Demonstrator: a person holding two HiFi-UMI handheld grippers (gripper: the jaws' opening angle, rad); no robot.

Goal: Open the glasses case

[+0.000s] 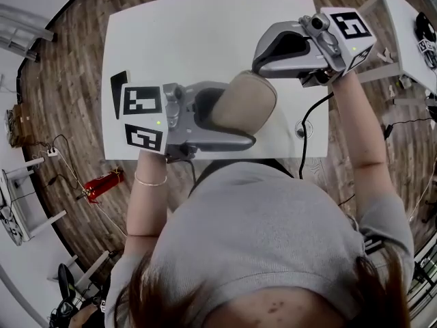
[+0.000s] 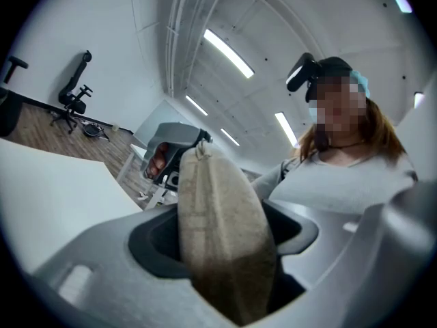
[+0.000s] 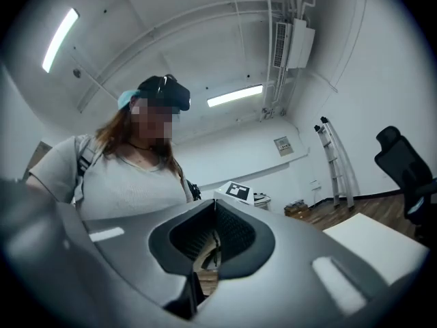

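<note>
A beige fabric glasses case (image 1: 240,104) is held above the white table (image 1: 191,33), clamped across its middle by my left gripper (image 1: 247,113). In the left gripper view the case (image 2: 222,231) stands on edge between the jaws, and its seam runs up to a small zipper pull (image 2: 199,149) at the far end. My right gripper (image 1: 257,61) comes in from the right to that far end, and its tips (image 2: 188,137) sit at the pull. In the right gripper view its jaws (image 3: 213,214) are pressed together, with a sliver of the case (image 3: 205,255) below them.
A flat black object (image 1: 118,91) lies at the table's left edge, and a cable port (image 1: 304,128) sits near the front right. Another white table (image 1: 403,26) stands to the right. A red item (image 1: 104,183) and cables lie on the wooden floor.
</note>
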